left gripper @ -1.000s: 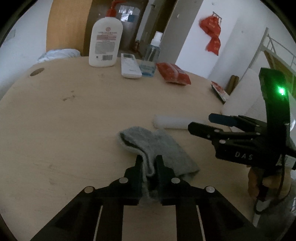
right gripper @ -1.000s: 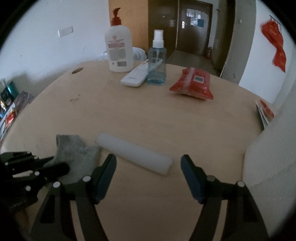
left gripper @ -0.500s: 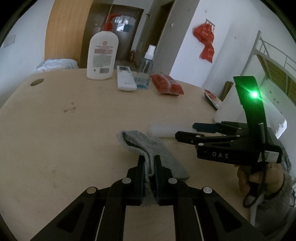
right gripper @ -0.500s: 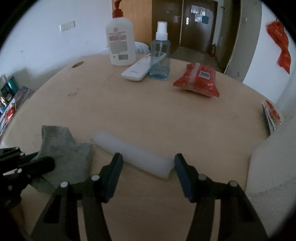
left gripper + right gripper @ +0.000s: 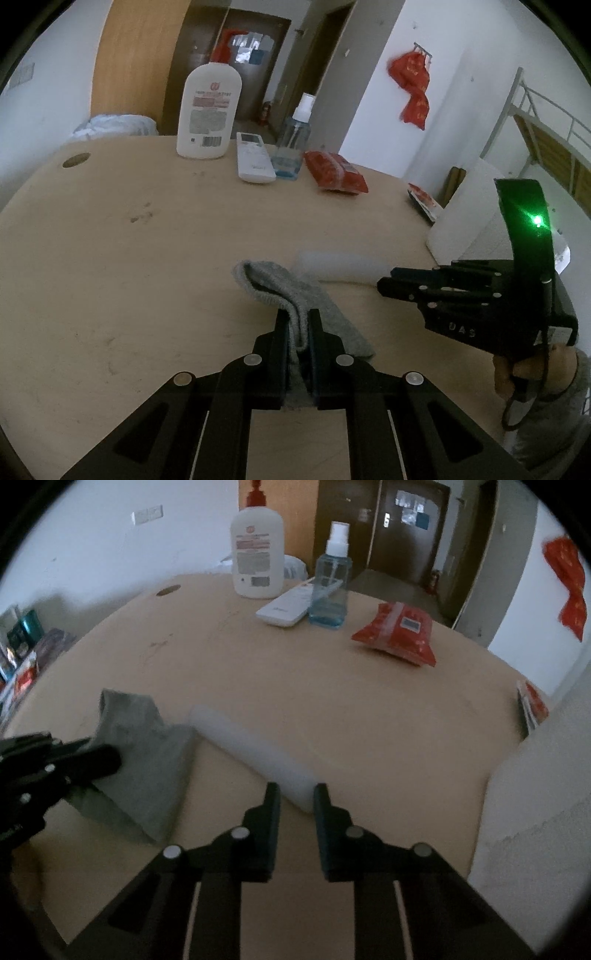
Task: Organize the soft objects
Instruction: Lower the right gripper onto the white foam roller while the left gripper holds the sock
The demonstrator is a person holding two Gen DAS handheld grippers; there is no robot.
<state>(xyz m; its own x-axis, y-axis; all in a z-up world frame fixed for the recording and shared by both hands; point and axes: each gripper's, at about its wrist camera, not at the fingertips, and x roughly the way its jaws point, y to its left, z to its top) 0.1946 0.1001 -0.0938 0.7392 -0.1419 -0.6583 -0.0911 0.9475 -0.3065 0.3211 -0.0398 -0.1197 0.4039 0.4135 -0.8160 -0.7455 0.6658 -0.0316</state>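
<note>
Two soft things sit close together on the pale wooden round table [image 5: 369, 709]: a grey knitted sock [image 5: 295, 295] and a white translucent soft roll [image 5: 258, 753], touching or nearly so at the roll's far end. My left gripper [image 5: 298, 325] is clamped on a pinched-up fold of the sock, cuff end pointing away from me. My right gripper [image 5: 295, 797] has its jaws closing around the near end of the roll, which sits between them; pads look about at contact, so I judge the grip is just forming. The roll's long axis runs from my right fingertips diagonally away to the left, toward the sock. The right hand is nearer the roll, the left nearer the sock.
</note>
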